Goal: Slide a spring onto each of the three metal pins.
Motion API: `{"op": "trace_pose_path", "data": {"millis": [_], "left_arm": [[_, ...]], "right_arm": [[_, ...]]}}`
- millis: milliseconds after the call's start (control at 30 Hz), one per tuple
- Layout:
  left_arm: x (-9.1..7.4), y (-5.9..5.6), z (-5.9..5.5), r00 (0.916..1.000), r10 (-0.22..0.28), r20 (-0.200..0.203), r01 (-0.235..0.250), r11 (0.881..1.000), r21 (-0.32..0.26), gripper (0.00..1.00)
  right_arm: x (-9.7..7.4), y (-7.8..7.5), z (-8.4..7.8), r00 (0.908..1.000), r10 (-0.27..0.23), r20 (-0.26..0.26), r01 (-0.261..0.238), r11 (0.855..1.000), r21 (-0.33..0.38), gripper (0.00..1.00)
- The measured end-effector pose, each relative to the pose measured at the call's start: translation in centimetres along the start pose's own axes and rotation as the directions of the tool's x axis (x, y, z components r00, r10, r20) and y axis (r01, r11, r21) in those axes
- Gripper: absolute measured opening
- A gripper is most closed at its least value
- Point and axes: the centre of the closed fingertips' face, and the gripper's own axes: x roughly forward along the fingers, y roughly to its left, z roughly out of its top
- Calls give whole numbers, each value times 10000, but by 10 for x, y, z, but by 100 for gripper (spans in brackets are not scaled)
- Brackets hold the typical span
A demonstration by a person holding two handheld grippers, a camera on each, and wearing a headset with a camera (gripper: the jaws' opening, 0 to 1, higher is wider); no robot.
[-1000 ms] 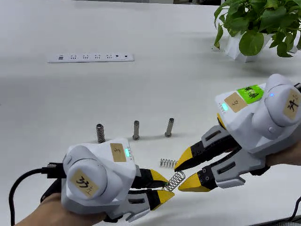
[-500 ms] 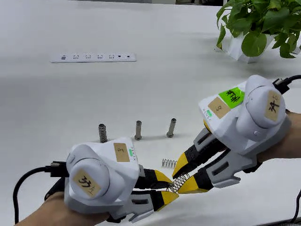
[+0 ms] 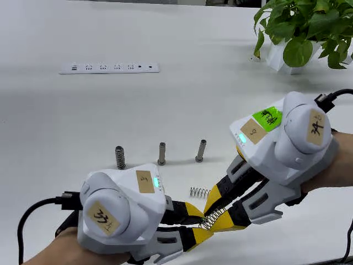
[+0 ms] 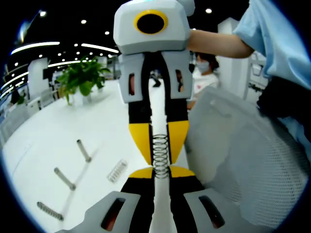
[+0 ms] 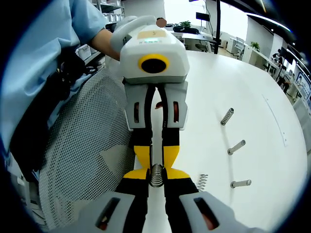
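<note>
The spring (image 4: pixel 160 150) is held off the table, pinched at one end by my left gripper (image 4: pixel 159 172) and squeezed at the other by my right gripper (image 3: pixel 212 216), which comes in from 2 o'clock. A loose spring (image 3: pixel 199 192) lies on the table just at 11 o'clock of the tips. Beyond it stand the three pins (image 3: pixel 161 153), and the one at 10 o'clock (image 3: pixel 119 157) wears a spring.
</note>
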Motion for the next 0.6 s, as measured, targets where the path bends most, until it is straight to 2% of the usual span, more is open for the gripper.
{"op": "trace_pose_path", "data": {"millis": [600], "left_arm": [[1,0,1,9999,83,56,-84,10000,37,11]], "right_arm": [[0,-1,-1,9997,105,-229,-103,9999,97,12]]}}
